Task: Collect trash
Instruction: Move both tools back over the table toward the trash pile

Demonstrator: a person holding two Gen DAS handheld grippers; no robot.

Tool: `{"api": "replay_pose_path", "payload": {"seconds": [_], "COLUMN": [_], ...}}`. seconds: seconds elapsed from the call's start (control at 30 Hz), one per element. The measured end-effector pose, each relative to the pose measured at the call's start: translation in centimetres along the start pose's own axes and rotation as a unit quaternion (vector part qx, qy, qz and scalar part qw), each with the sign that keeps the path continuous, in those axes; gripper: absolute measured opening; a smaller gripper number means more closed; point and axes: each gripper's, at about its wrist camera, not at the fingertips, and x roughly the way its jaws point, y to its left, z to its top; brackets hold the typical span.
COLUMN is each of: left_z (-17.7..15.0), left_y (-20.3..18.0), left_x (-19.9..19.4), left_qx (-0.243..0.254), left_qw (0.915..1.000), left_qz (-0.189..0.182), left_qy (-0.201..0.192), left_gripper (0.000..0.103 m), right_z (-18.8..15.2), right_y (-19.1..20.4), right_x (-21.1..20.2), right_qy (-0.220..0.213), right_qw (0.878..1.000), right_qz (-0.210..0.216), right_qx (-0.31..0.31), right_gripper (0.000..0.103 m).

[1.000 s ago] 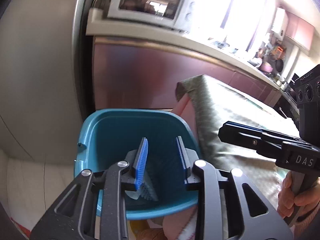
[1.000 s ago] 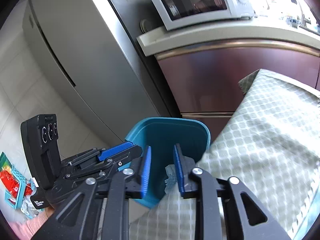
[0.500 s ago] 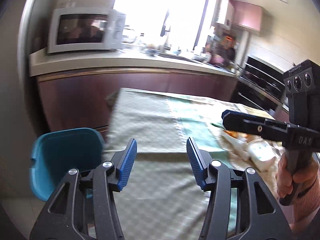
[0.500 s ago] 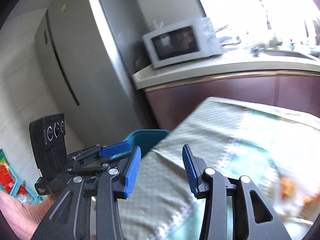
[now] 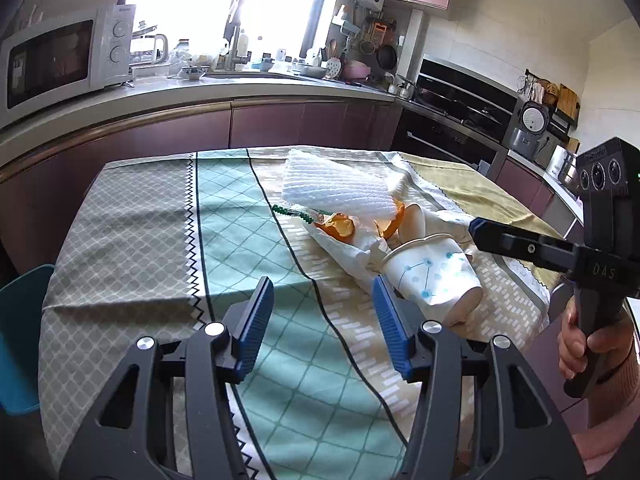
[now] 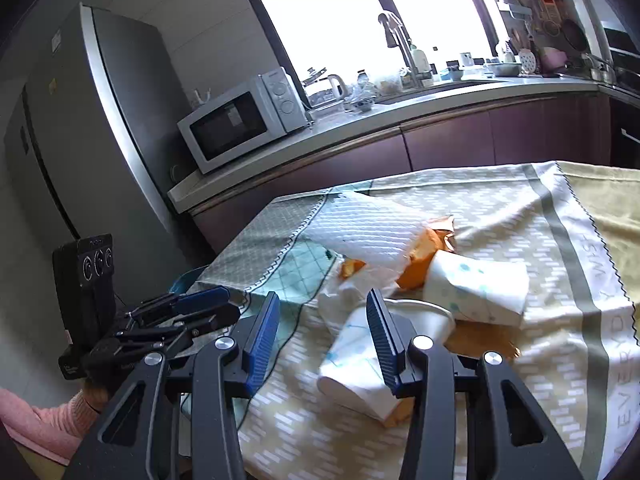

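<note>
Trash lies heaped on the tablecloth: a white foam net [image 5: 336, 188], orange peels [image 5: 338, 226], crumpled white paper [image 5: 348, 248] and two paper cups on their sides [image 5: 432, 276] [image 5: 416, 220]. My left gripper [image 5: 322, 328] hovers open over the cloth just short of the pile, nothing between its fingers. From the right, my right gripper [image 5: 480, 232] reaches over the pile. In the right wrist view that gripper [image 6: 322, 332] is open above the nearer cup [image 6: 352, 364], with the second cup [image 6: 476, 288], foam net [image 6: 368, 232] and peel [image 6: 420, 264] beyond. The left gripper [image 6: 216, 304] is at lower left.
A blue bin [image 5: 20, 340] stands on the floor off the table's left end. Behind the table [image 5: 132, 216] runs a kitchen counter [image 5: 200, 92] with a microwave [image 5: 60, 60]. A tall fridge [image 6: 80, 160] stands at the left. Brown paper [image 6: 480, 340] lies under the cups.
Both grippers swung away from the blue bin to over the table. Their jaws widened, and the scraps seen between them over the bin are gone.
</note>
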Motion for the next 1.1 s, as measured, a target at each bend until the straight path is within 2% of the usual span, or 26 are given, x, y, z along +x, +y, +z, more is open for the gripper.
{"api": "replay_pose_path", "payload": {"seconds": [0.17, 0.47, 0.73, 0.87, 1.1], "left_z": [2.3, 7.2, 8.7, 8.7, 7.9], "left_y": [0.0, 2.0, 2.8, 2.4, 1.6], "left_x": [2.8, 8.2, 11.0, 12.1, 12.5], "left_qx": [-0.005, -0.019, -0.029, -0.023, -0.022], "left_qw": [0.9999, 0.9992, 0.9987, 0.998, 0.9971], "left_qz": [0.006, 0.025, -0.003, -0.015, -0.032], "left_qy": [0.012, 0.024, 0.043, 0.057, 0.066], "left_gripper": [0.051, 0.053, 0.055, 0.049, 0.036], "right_z": [-1.1, -1.8, -2.1, -2.2, -2.2], "right_y": [-2.8, -4.6, -5.3, -5.4, -5.4], "right_x": [0.4, 2.2, 3.4, 3.7, 3.3], "right_qy": [0.01, 0.032, 0.044, 0.048, 0.044], "right_qw": [0.999, 0.995, 0.99, 0.988, 0.987], "right_qz": [-0.01, 0.016, 0.038, 0.049, 0.057], "right_qx": [0.041, 0.098, 0.127, 0.14, 0.141], "right_gripper": [0.043, 0.045, 0.049, 0.049, 0.041]}}
